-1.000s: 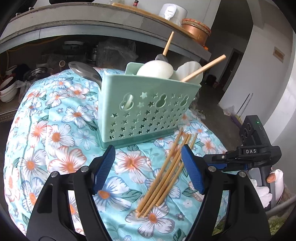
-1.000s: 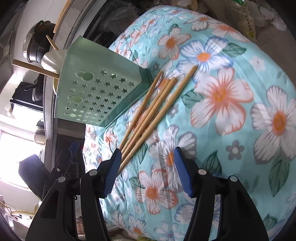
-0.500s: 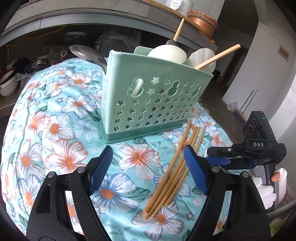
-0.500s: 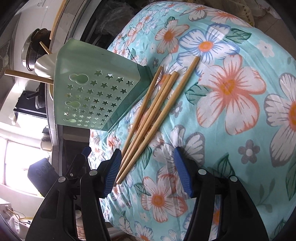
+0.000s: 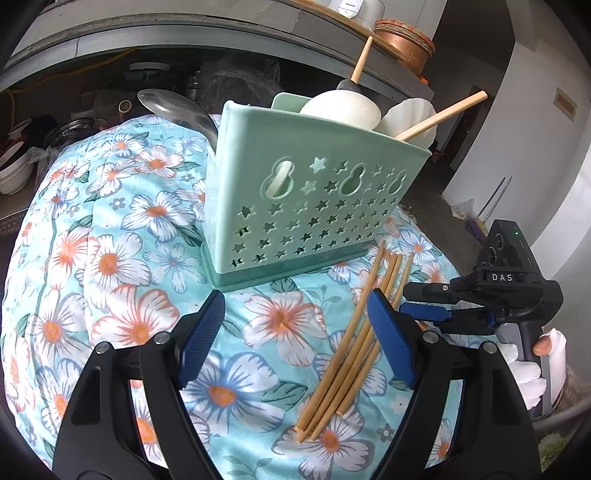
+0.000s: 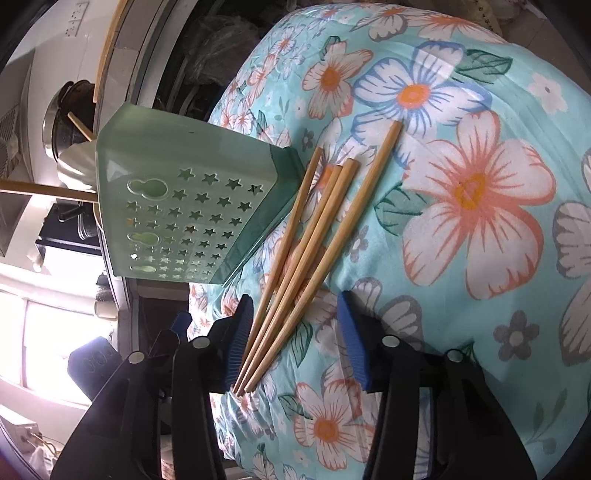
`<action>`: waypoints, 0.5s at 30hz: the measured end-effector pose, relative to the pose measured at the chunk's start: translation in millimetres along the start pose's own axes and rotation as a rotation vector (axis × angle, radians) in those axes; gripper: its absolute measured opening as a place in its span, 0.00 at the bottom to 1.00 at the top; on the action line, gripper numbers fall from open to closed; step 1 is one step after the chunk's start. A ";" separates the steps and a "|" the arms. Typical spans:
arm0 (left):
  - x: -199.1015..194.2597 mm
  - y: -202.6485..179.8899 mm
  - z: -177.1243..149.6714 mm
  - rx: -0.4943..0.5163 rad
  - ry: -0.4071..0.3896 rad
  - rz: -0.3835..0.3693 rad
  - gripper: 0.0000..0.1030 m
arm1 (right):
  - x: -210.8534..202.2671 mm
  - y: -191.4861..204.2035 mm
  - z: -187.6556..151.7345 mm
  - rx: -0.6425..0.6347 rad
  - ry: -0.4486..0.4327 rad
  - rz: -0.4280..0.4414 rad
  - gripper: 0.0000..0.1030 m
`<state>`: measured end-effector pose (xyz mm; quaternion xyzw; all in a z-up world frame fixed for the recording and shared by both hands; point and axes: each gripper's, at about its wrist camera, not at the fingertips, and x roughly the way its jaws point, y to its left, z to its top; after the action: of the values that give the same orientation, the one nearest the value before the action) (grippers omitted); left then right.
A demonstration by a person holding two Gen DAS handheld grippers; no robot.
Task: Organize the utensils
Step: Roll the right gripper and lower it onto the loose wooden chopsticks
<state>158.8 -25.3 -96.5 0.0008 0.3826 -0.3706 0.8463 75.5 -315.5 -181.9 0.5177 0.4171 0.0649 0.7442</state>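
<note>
Several wooden chopsticks (image 5: 354, 343) lie in a loose bundle on the floral cloth, just right of a mint green star-punched utensil basket (image 5: 310, 192). The basket holds white ladles (image 5: 343, 110), wooden handles and a metal spoon (image 5: 177, 110). My left gripper (image 5: 295, 332) hangs open in front of the basket with nothing between its fingers. In the right wrist view the near ends of the chopsticks (image 6: 314, 251) lie between the jaws of my right gripper (image 6: 295, 347), close to its left finger (image 6: 240, 343). Those jaws are closing, and the right pad is still clear of the sticks.
The floral cloth (image 5: 110, 258) covers a rounded, soft-looking surface that drops away on all sides. A grey counter (image 5: 147, 33) with pots and bowls under it runs behind. A white-gloved hand (image 5: 528, 369) holds the right gripper (image 5: 443, 310) at the cloth's right edge.
My right gripper's jaws have narrowed and it has come closer, so the chopstick ends now lie between them. The left gripper has barely moved.
</note>
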 end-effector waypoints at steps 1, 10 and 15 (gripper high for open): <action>-0.8 0.7 0.0 -0.001 -0.001 0.000 0.73 | 0.3 -2.2 1.0 0.008 -0.002 0.003 0.40; -5.5 2.5 -1.0 -0.004 -0.007 -0.001 0.73 | -1.6 -12.4 1.9 0.040 -0.015 0.003 0.26; -8.7 1.0 -0.3 -0.003 -0.013 -0.001 0.73 | -5.3 -27.0 0.4 0.064 -0.016 0.013 0.14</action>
<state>155.4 -19.0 -91.4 -0.0031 0.3779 -0.3705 0.8485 63.3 -330.9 -201.2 0.5444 0.4099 0.0521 0.7300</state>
